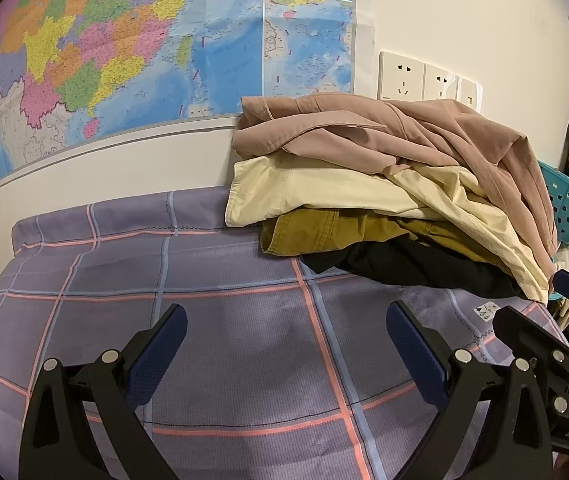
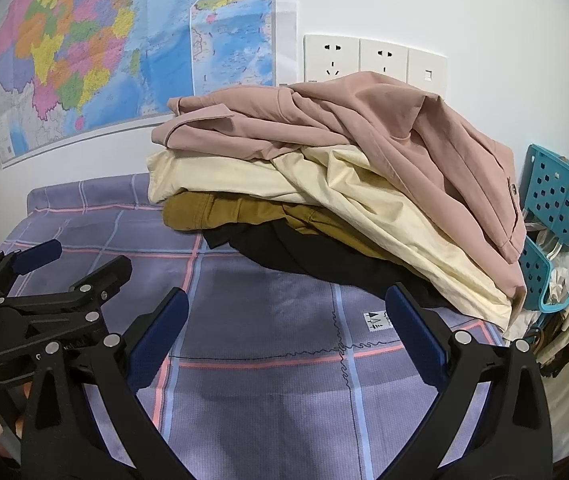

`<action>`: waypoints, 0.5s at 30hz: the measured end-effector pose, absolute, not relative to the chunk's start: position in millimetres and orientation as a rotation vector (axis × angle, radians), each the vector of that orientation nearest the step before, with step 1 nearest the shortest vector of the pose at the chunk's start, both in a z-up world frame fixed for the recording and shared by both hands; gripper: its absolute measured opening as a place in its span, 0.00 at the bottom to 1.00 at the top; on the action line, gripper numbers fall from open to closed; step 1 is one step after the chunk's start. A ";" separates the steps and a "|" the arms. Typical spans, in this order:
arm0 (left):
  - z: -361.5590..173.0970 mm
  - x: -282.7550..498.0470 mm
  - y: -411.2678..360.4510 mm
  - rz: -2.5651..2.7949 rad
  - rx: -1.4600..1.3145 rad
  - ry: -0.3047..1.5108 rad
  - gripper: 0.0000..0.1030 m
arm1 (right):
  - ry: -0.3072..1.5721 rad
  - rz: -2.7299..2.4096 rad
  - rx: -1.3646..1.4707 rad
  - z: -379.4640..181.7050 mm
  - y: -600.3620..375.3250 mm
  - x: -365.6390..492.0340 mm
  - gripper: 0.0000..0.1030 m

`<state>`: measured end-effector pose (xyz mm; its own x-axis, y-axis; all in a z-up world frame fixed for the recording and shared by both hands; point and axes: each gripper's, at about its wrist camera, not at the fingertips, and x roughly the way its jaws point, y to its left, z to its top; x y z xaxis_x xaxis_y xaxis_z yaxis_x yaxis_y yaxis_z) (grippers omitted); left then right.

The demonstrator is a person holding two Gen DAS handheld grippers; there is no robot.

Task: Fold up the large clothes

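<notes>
Stacked clothes (image 2: 324,184), pink over cream, mustard, black, on plaid sheet (image 2: 268,400)

No wording is showing clearly enough to read. The wall map (image 1: 116,52) is carrying print too small to make out, and a small white tag (image 2: 376,322) on the purple checked sheet (image 2: 268,400) is bearing tiny unreadable marks.

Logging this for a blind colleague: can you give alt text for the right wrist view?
Open right gripper hovers over a purple plaid sheet, facing a clothes pile: pink on cream, mustard and black. The left gripper sits at left; a wall map hangs behind.
</notes>
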<state>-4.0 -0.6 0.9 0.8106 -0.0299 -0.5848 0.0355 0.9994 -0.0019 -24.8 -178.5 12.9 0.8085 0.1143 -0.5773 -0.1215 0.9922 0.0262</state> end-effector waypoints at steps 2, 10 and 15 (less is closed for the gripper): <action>0.8 -3.7 -0.5 -0.037 0.010 0.625 0.94 | 0.617 0.128 -0.010 12.7 -179.0 -24.4 0.95; 0.1 -2.1 -0.9 -0.039 0.013 0.625 0.94 | 0.612 0.127 -0.008 12.7 -180.1 -23.1 0.95; -0.2 0.3 -1.8 -0.044 0.014 0.624 0.94 | 0.608 0.124 -0.018 14.4 -180.6 -20.2 0.95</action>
